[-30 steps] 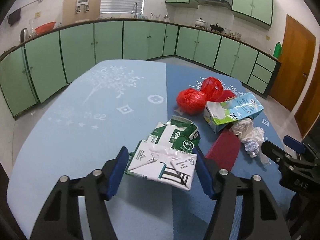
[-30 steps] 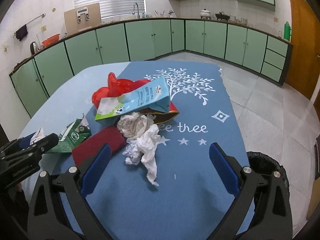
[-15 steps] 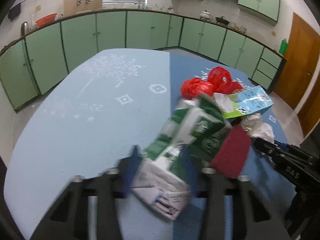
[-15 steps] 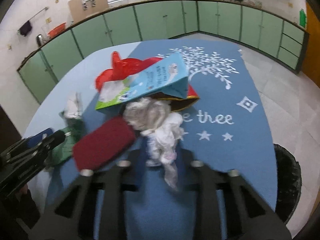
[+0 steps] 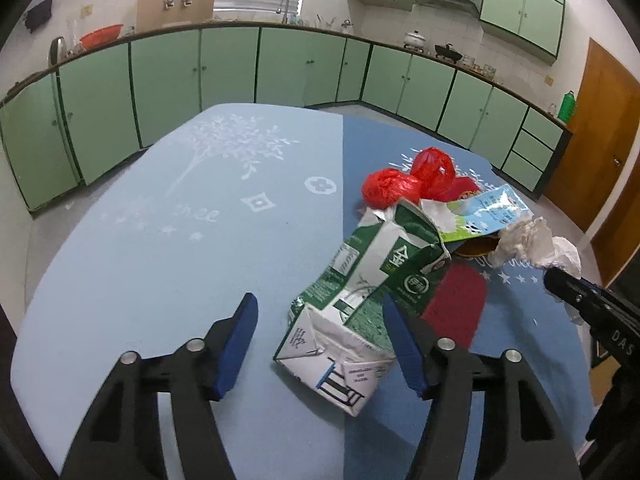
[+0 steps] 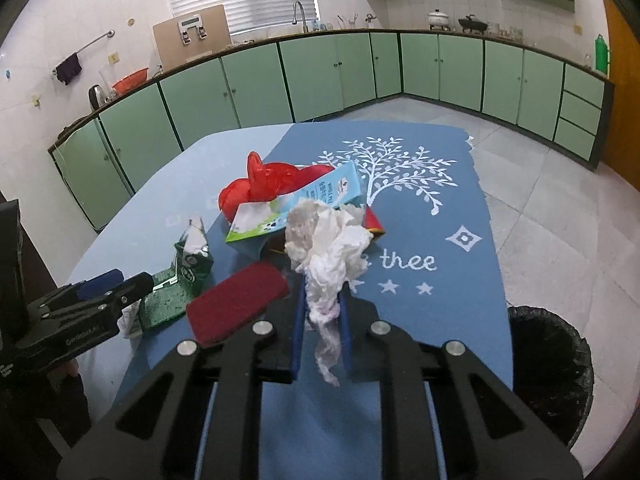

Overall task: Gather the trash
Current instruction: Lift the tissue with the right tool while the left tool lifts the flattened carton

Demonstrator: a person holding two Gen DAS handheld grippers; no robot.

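Where the right gripper [image 6: 322, 312] closes narrowly on the crumpled white tissue [image 6: 326, 248], the pinched part of the wad is hidden between the blue pads and a loose tail hangs below them; whether the wad's upper part is clear of the table cannot be told. Beside it lies a flat dark red pack [image 6: 236, 300], its near corner covered by the gripper body. The left gripper [image 5: 320, 334] stands wide, its right pad touching or just beside the crushed green-and-white carton [image 5: 360, 292] and its left pad well apart from it, so no grip on the carton is shown. The carton's far end overlaps the light blue milk carton [image 5: 480, 216], which in turn covers most of a dark item beneath it that is too hidden to name. Behind these sit two red plastic bags [image 5: 408, 180], touching one another. The blue tablecloth [image 5: 160, 240] lies bare to the left of the heap, giving open room there, while the table's right edge falls close beside the trash. On the floor just past that edge stands a black-lined bin [image 6: 548, 364], partly cut off by the frame's rim. Green cabinets [image 5: 224, 68] line the far walls.
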